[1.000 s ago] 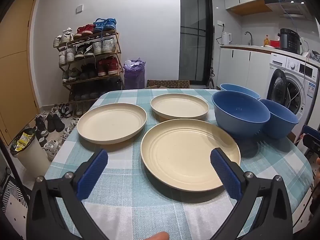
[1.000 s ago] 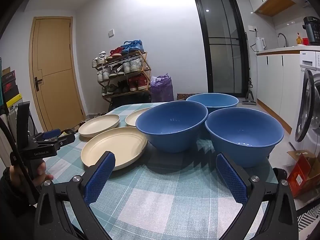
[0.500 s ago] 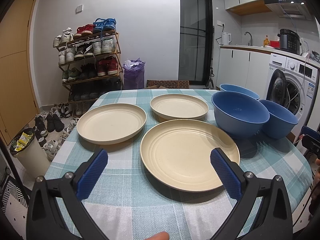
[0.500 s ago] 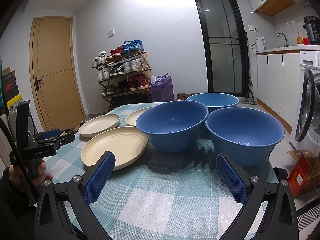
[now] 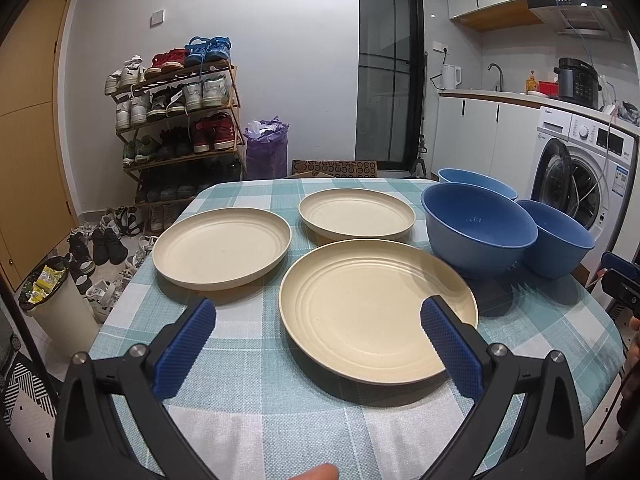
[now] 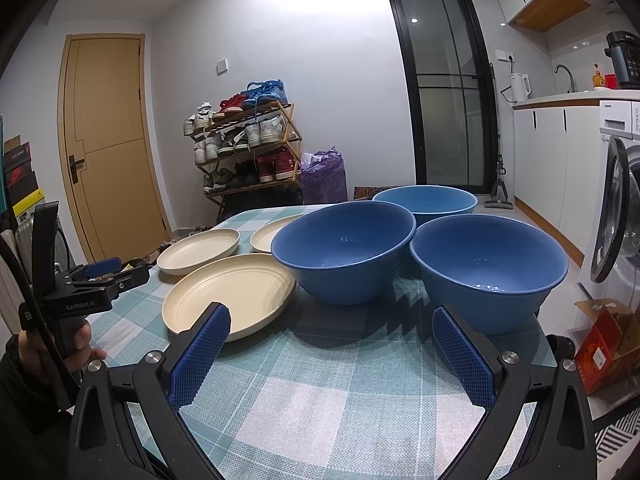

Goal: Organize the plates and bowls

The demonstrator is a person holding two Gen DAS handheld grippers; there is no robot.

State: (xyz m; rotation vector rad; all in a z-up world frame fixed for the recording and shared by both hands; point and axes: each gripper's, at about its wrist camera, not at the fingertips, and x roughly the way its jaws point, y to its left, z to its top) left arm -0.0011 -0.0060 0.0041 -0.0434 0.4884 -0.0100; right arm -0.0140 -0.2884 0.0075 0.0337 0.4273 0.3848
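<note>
Both jaws wide open, nothing held: we see left gripper (image 5: pixel 318 322) low-centre of its view, right gripper (image 6: pixel 330 330) low-centre of its own.

Checked table (image 5: pixel 256 420) fills the lower frame. Near plate (image 5: pixel 378 308) sits centre, just ahead of left jaws, its near rim between the pads; left plate (image 5: pixel 222 246) centre-left, far plate (image 5: pixel 356 214) upper-centre, all apart.

Bowls: near bowl (image 6: pixel 344 252) centre, right bowl (image 6: pixel 488 268) centre-right just ahead of right jaws, far bowl (image 6: pixel 425 199) behind.

We'd judge nothing stacked yet; left hand nearer plates, right nearer bowls.
</note>
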